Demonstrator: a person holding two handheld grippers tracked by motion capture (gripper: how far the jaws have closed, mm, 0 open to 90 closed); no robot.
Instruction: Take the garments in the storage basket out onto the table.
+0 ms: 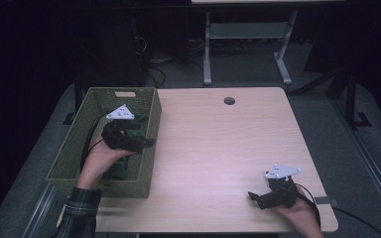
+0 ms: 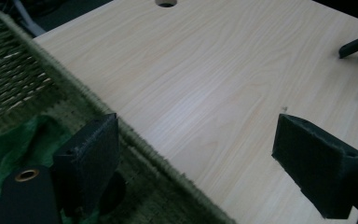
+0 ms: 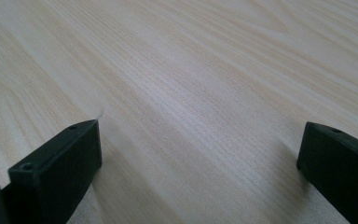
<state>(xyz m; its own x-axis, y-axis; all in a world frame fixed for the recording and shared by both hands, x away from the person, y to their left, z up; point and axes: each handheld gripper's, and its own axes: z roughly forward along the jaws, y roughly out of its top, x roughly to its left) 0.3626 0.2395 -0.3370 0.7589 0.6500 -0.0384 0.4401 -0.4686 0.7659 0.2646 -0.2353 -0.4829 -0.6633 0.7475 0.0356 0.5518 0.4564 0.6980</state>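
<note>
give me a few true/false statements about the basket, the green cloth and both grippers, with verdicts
1. The left gripper is over the woven basket. True.
2. The left gripper is clamped on the green cloth. False: its jaws are wide apart, holding nothing.
3. The green cloth lies inside the basket. True.
4. The right gripper holds a cup. False: it is open and empty over the bare table.
5. The basket sits at the table's right edge. False: it is at the left.
</note>
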